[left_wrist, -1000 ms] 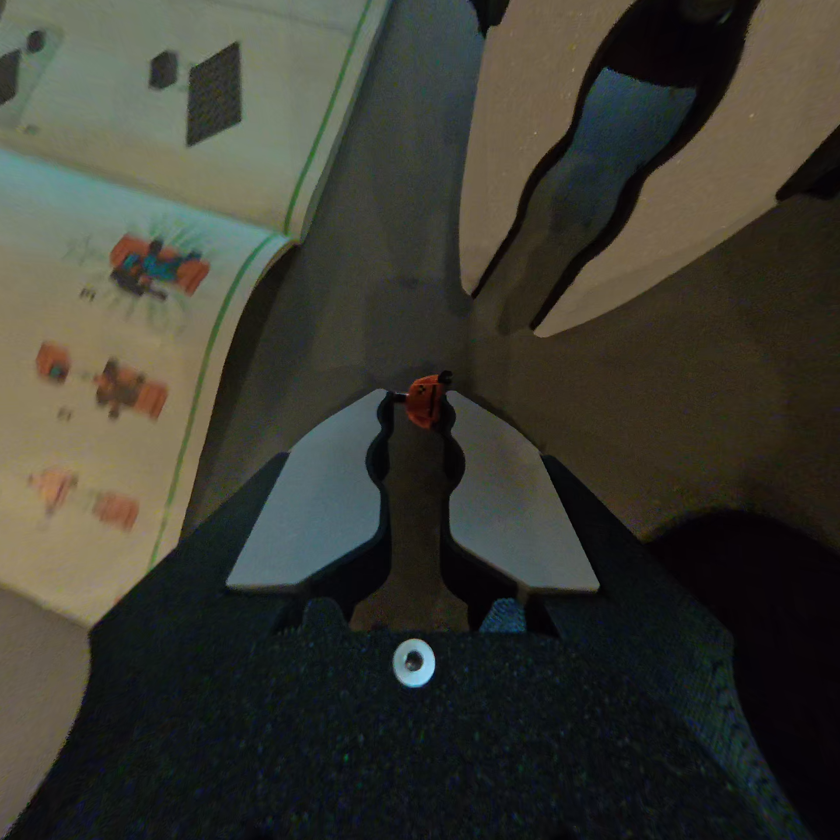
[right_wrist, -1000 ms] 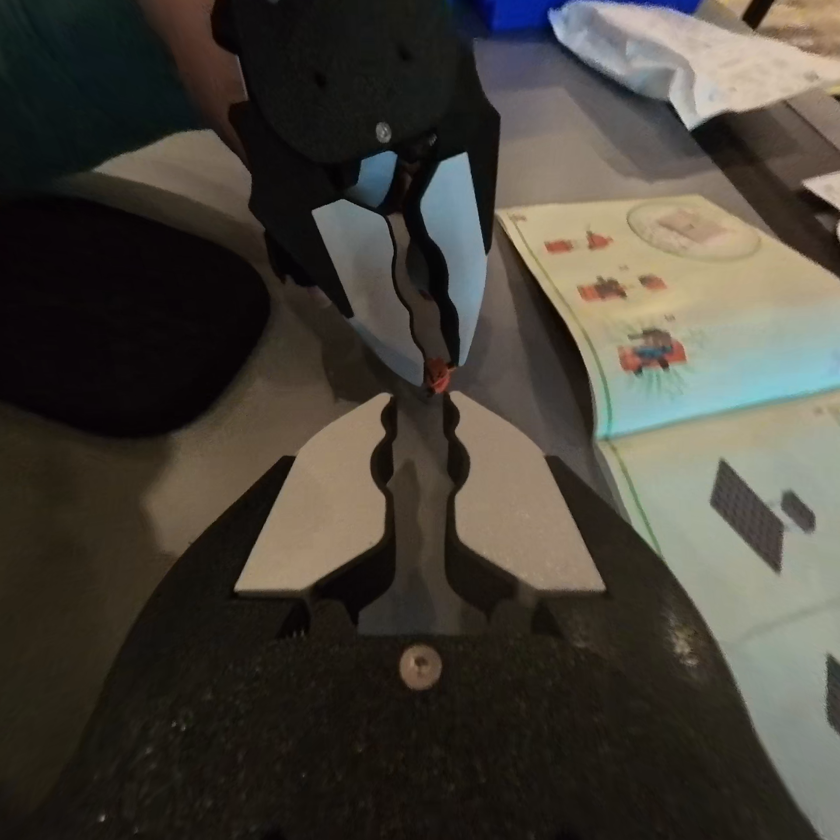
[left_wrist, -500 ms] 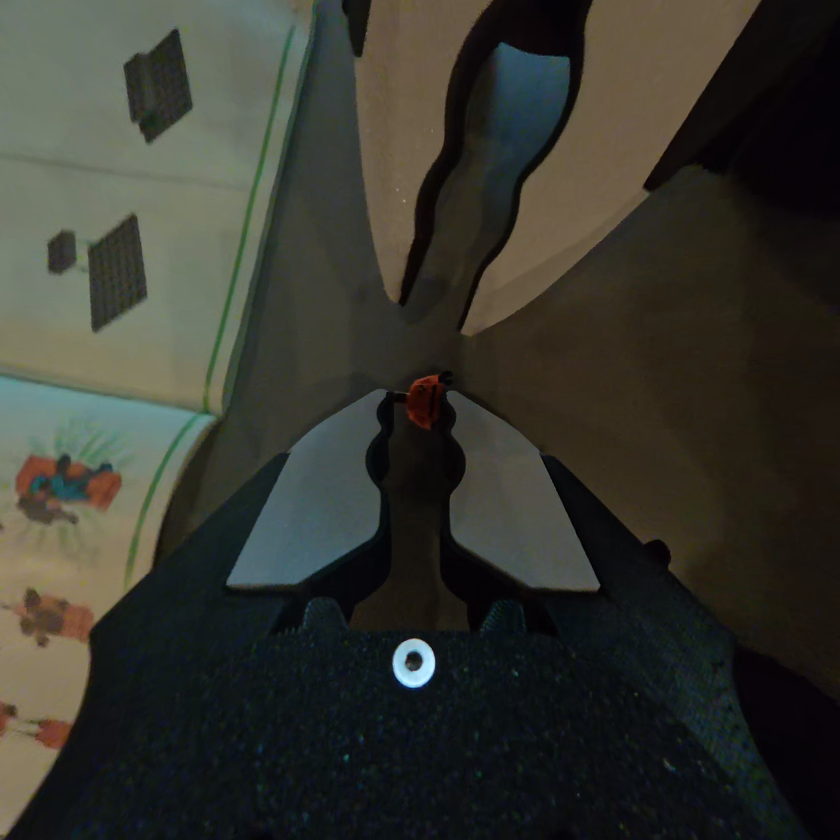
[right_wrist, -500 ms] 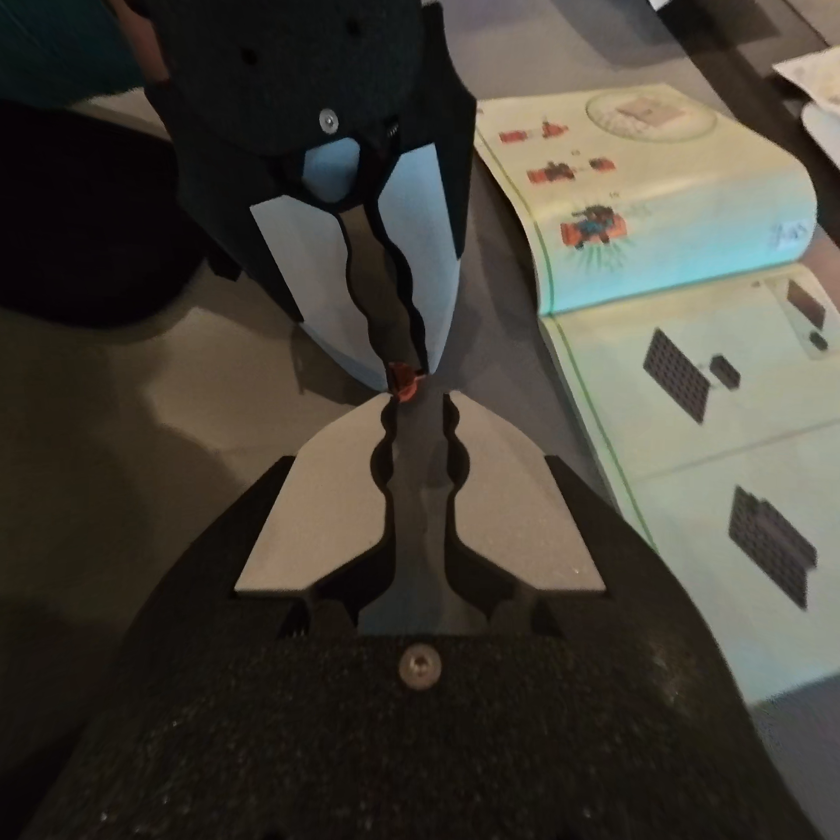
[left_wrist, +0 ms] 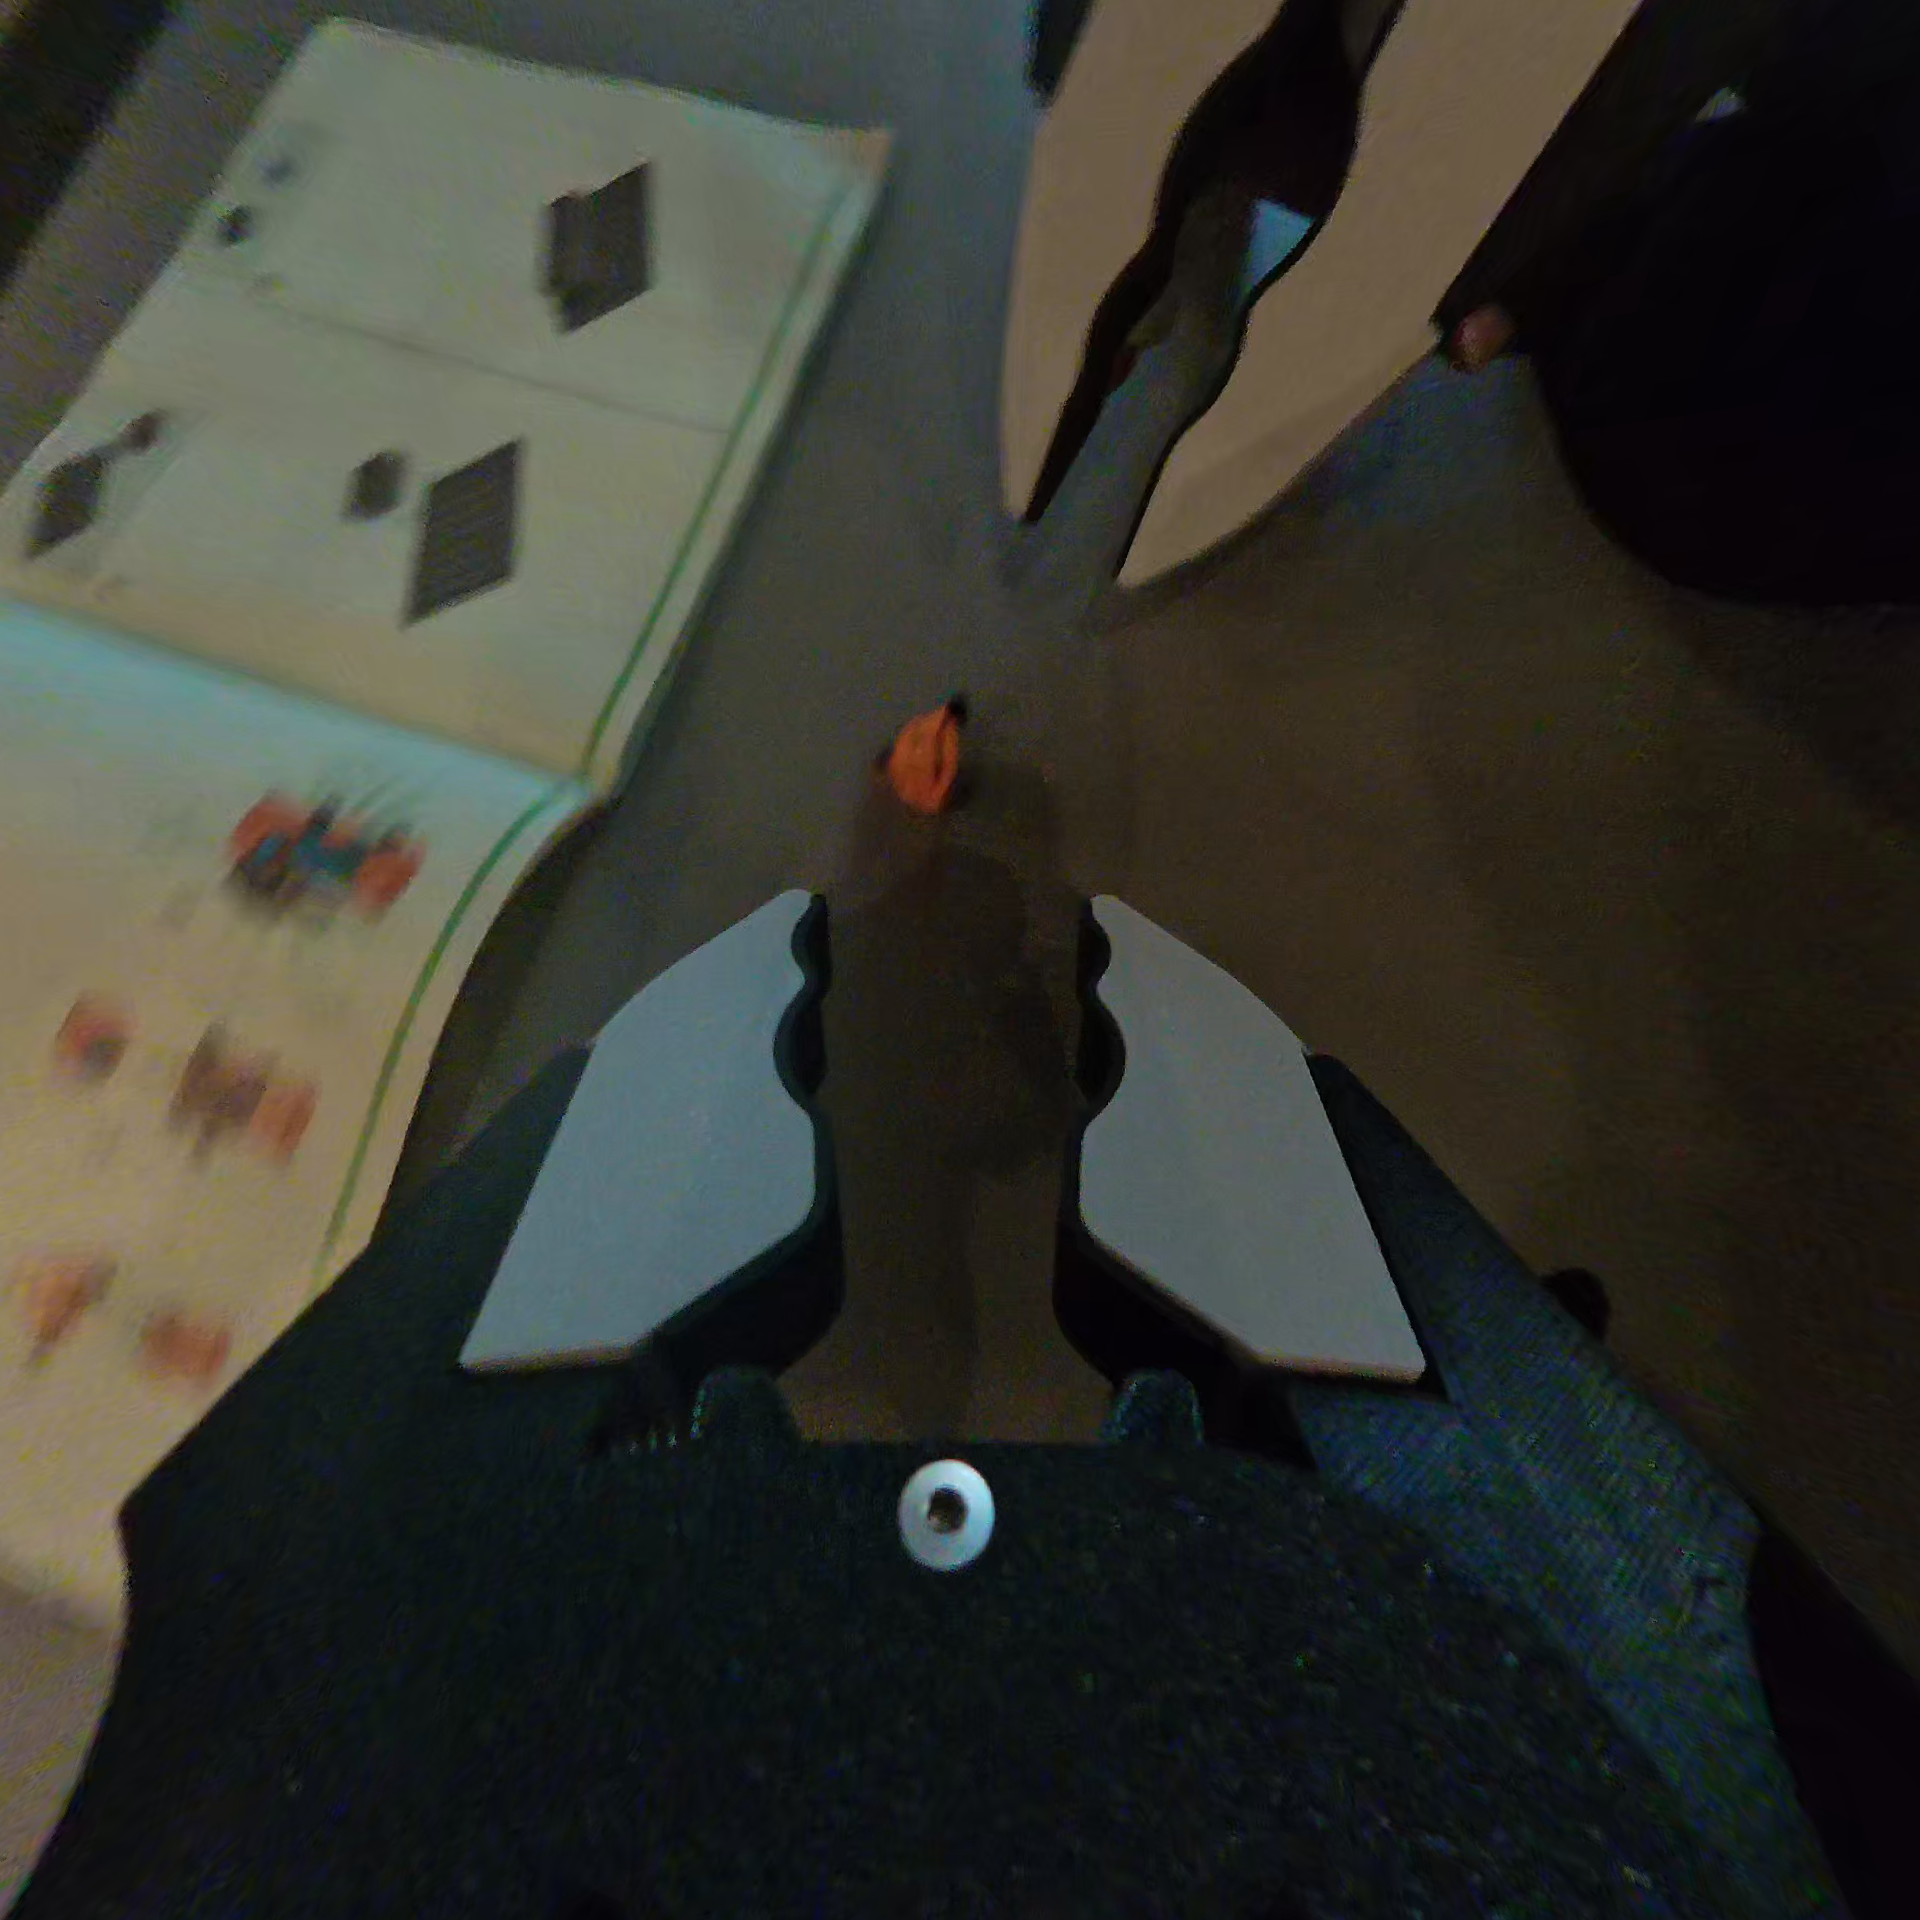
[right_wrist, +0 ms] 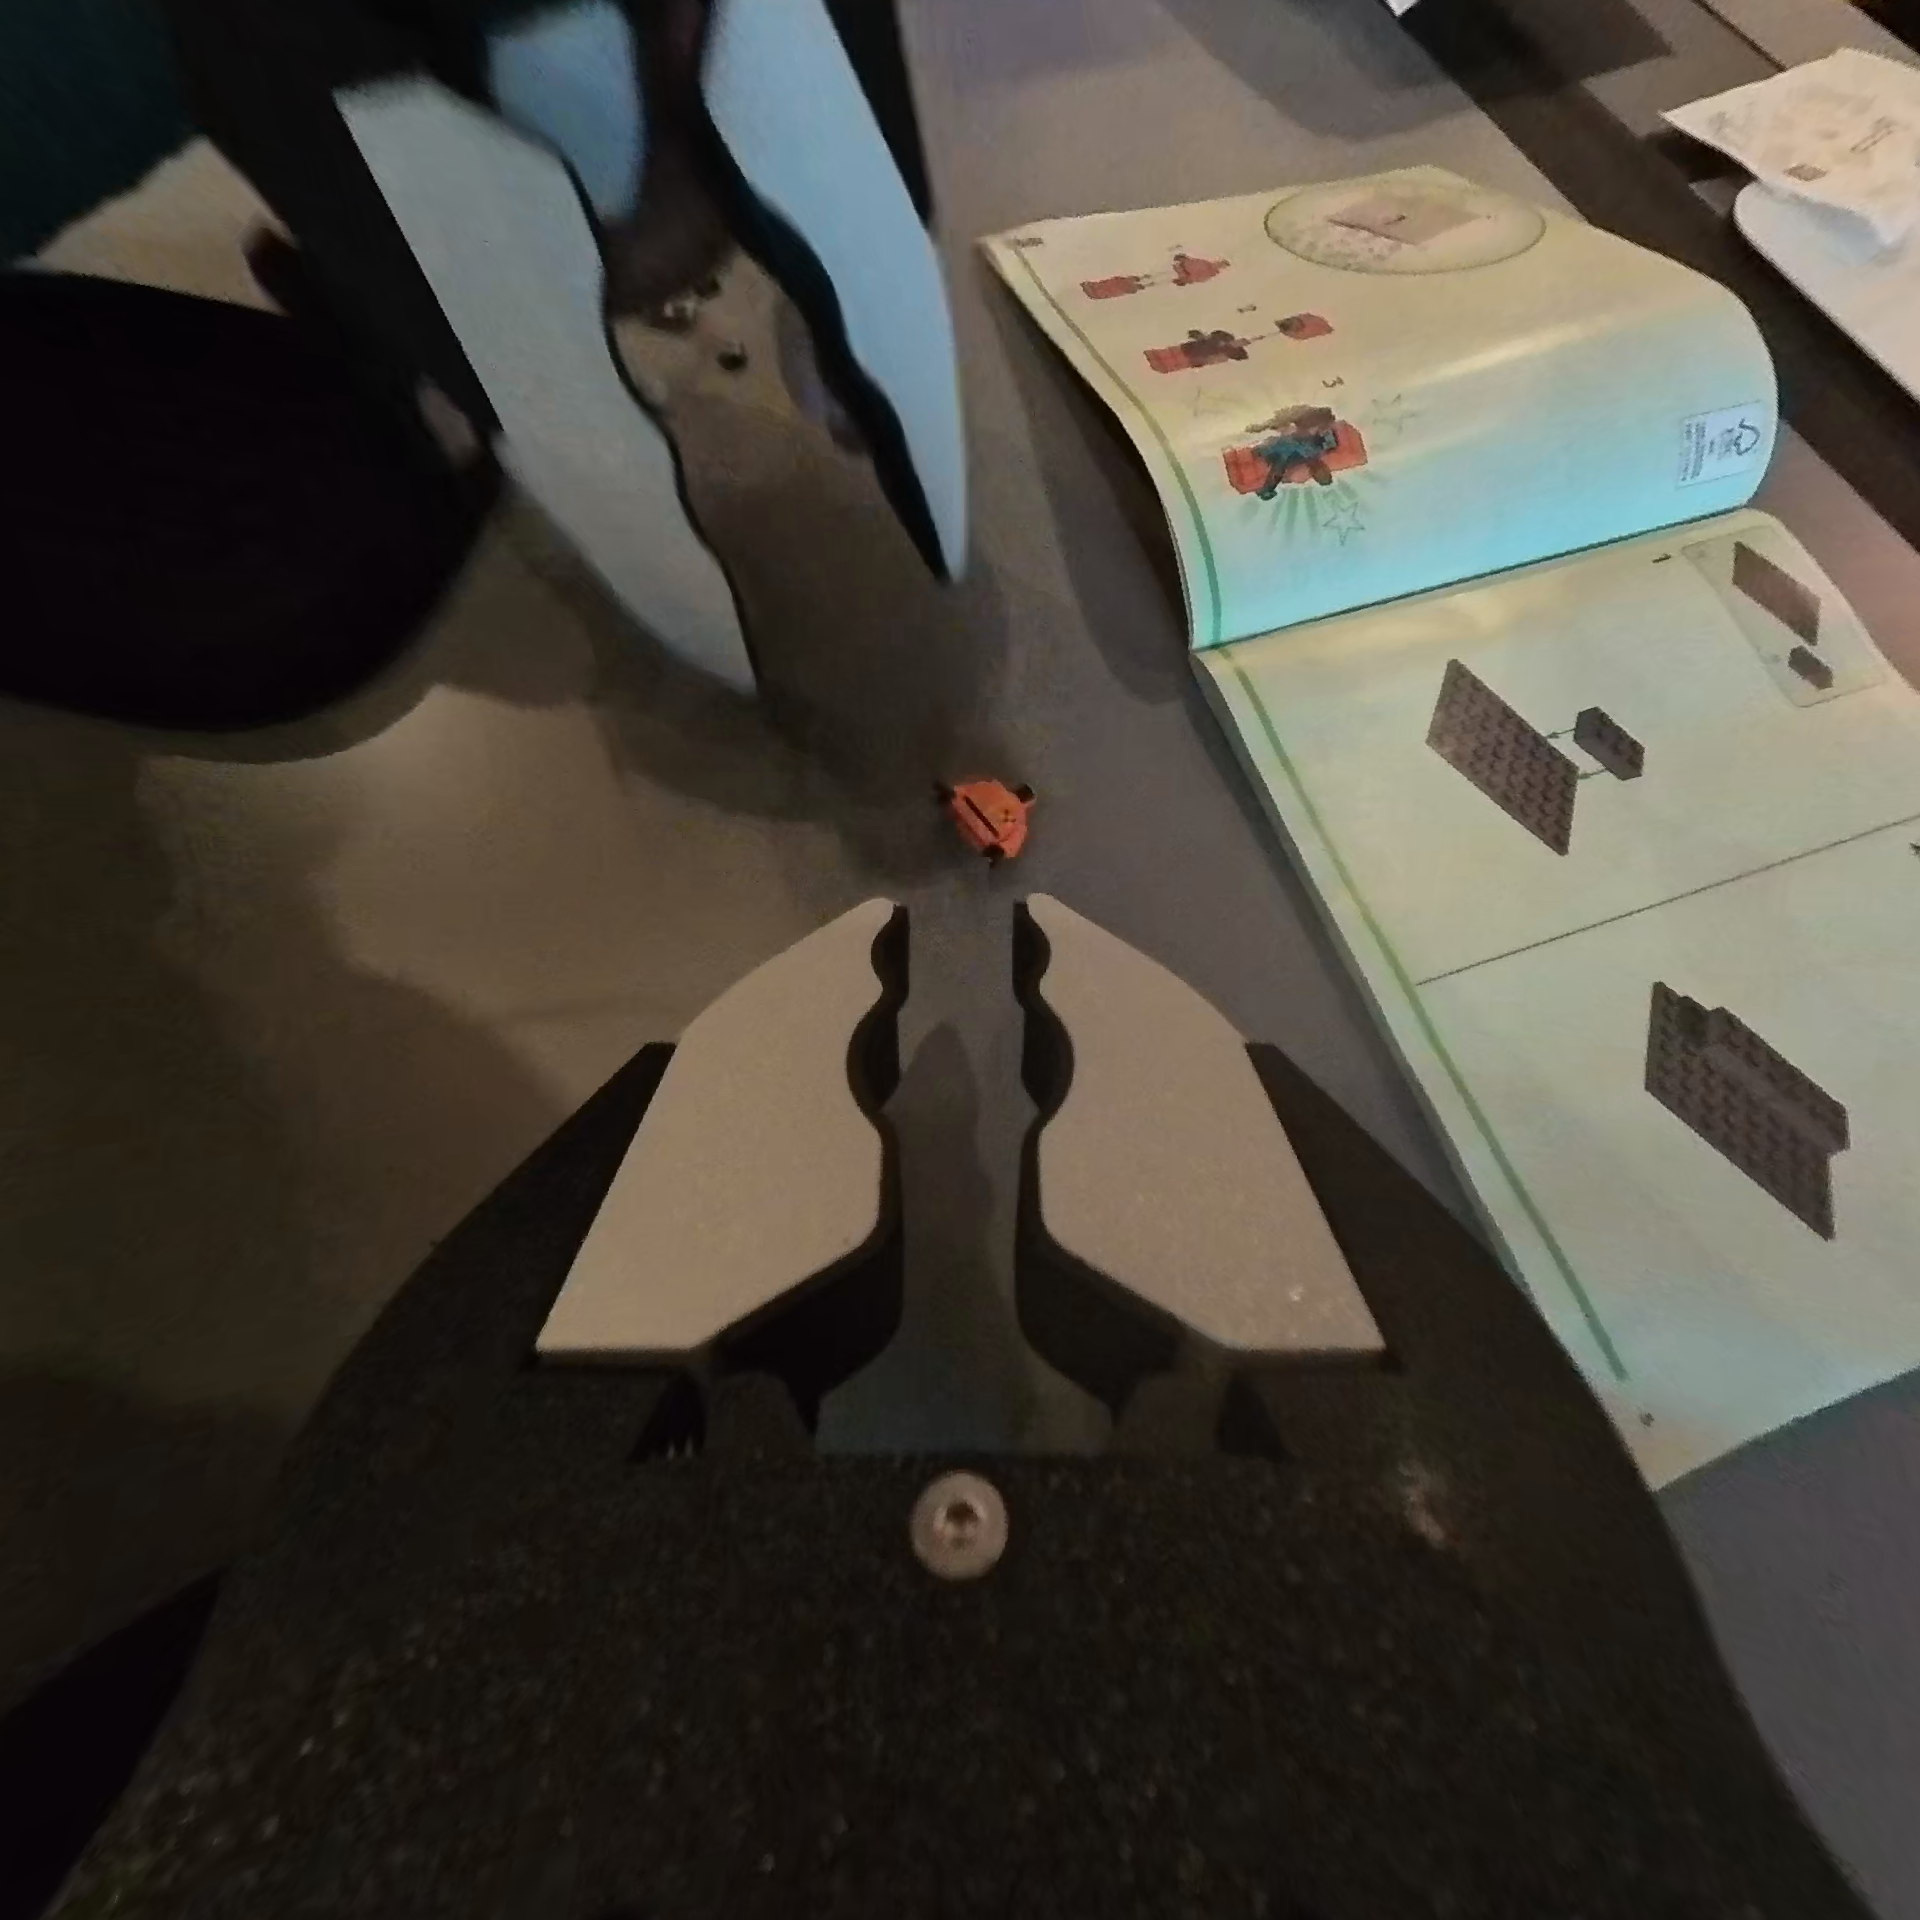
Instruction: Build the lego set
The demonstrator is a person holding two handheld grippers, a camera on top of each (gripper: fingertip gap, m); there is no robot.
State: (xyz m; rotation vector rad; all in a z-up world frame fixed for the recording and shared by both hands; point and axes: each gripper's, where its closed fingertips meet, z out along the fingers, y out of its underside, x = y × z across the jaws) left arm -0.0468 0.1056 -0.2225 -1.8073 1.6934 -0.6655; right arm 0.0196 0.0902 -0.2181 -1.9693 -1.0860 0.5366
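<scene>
While the small orange lego piece (left_wrist: 923, 764) lies free on the grey tabletop (left_wrist: 1351, 831) beside the open paper instruction booklet (left_wrist: 343, 623), we hold both left gripper (left_wrist: 948, 909) and right gripper (right_wrist: 956, 914) parted and empty, either side of it.

Left tongs (left_wrist: 948, 904): grainy matt black plastic body, smooth matt grey finger plates, shiny metal screw (left_wrist: 944, 1512). Right tongs (right_wrist: 956, 909): same finish. Small orange piece (right_wrist: 987, 818): smooth plastic. Booklet (right_wrist: 1558, 727): slightly glossy paper. Counter (right_wrist: 312, 935): smooth, matt grey.

dim, warm light | booklet (left_wrist: 312, 644) blurred in left view | hard shadows on table (right_wrist: 312, 935) | wide-angle bending at edges
</scene>
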